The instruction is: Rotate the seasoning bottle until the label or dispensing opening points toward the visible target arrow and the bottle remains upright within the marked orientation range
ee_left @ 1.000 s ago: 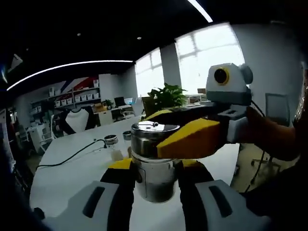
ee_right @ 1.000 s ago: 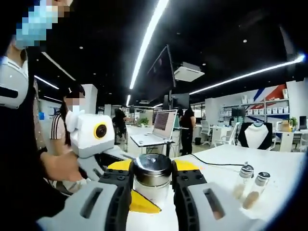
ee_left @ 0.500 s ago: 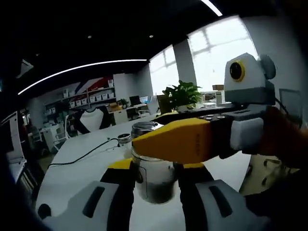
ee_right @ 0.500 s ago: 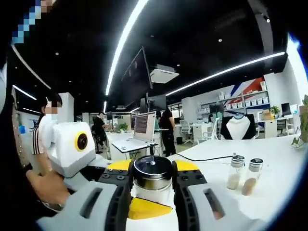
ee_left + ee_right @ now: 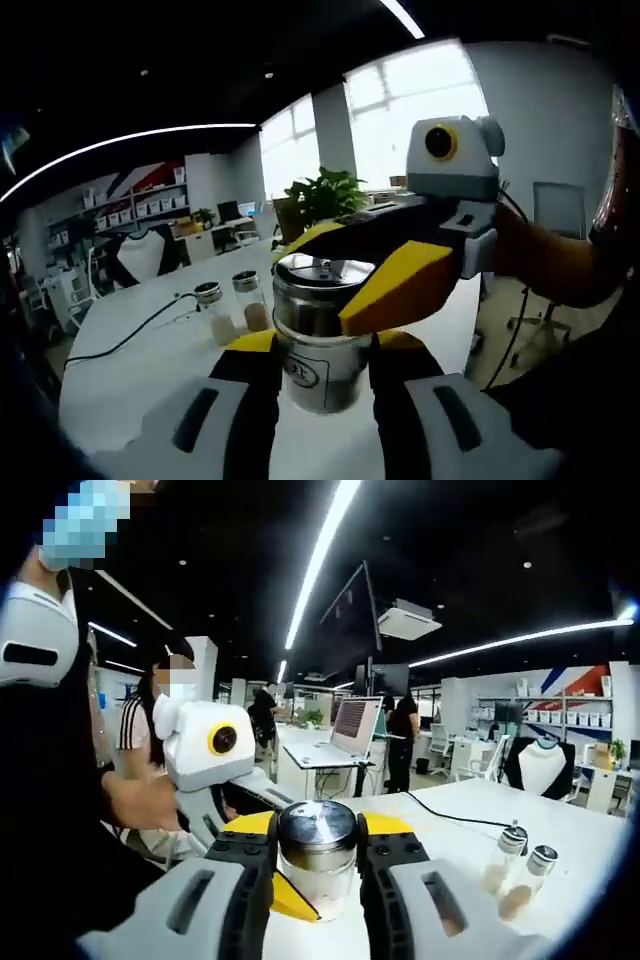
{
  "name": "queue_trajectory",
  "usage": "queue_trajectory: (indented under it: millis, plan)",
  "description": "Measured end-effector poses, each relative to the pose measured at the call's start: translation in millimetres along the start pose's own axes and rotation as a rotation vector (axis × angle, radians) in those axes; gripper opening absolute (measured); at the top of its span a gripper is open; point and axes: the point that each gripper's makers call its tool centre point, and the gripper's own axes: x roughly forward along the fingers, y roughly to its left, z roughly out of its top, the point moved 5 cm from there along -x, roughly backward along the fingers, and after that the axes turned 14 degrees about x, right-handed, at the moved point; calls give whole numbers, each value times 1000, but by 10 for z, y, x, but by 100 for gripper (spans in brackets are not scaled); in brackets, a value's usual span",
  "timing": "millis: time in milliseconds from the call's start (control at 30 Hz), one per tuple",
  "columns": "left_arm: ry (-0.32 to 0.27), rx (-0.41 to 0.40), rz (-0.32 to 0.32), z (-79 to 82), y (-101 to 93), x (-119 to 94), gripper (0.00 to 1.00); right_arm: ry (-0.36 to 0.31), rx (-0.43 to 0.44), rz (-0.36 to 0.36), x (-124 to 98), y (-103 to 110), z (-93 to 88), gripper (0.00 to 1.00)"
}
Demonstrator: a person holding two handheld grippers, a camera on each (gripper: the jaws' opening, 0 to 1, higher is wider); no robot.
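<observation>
In the left gripper view, the left gripper has its jaws clenched on the glass body of the seasoning bottle, which stands upright just above the white table and shows a small printed label facing the camera. The right gripper comes in from the right, its yellow-tipped jaws closed around the bottle's steel cap. Two small shakers stand side by side farther back on the table, near a black cable, with a potted plant behind.

In the right gripper view, the right gripper grasps the seasoning bottle at its steel cap. The left gripper reaches in from the left, a yellow jaw tip against the glass below. The two shakers stand to the right on the table. A laptop sits on a farther desk.
</observation>
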Motion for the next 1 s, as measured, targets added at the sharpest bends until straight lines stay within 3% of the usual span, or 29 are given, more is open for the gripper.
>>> queue_trajectory:
  millis: [133,267,367,533,867,1000]
  plan:
    - [27,36,34,2,5,44,35,7,8,17,-26,-40,-13,28]
    - [103,5,168,-68,134,42,35,-43,72,-86,44,-121,-29,28]
    - [122,3,222,-96,170,45,35,-88,87,-183,156,-150,-44,29]
    - [105,5,269,-84,178,8,35,-142,132,-208,202,-144,-26,29]
    - [105,-8,284,-116,170,-8,35,-121,125,-240,214,-131,-41,29]
    - [102,14,277,-100,175,-29,35,-91,64,-194,206,-121,-26,28]
